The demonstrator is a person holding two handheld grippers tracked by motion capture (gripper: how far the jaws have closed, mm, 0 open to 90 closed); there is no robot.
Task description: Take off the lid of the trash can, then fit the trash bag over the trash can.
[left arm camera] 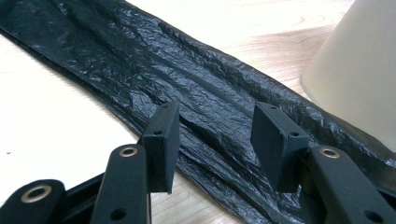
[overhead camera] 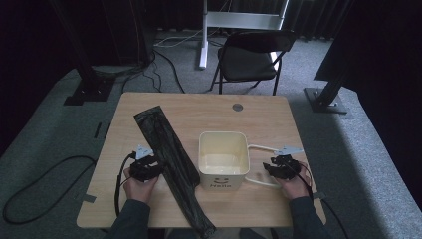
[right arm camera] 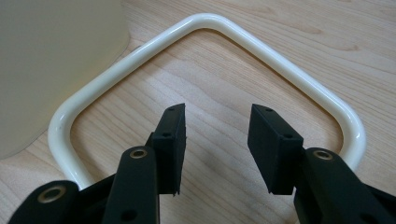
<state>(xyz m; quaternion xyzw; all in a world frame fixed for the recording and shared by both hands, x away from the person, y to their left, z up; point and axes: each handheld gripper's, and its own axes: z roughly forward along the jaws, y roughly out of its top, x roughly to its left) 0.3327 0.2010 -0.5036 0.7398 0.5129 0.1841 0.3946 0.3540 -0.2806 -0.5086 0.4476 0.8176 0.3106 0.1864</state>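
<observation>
Black jaws of the left gripper point(left arm camera: 212, 144) stand spread over the black plastic bag point(left arm camera: 187, 88), pinching nothing; the bag lies flat, diagonal, just left of the cream bin point(overhead camera: 224, 159). Spread too, the right gripper point(right arm camera: 215, 144) hovers inside the bin's handle point(right arm camera: 280, 56), which rests on the wooden table point(overhead camera: 259, 114). Likely step: picking up the bag; next, close on its edge. Beyond, a folding chair point(overhead camera: 251, 57) stands on grey carpet.

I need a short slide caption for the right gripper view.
Open right gripper poised above the cream bin's handle lying on the wooden table.
</observation>
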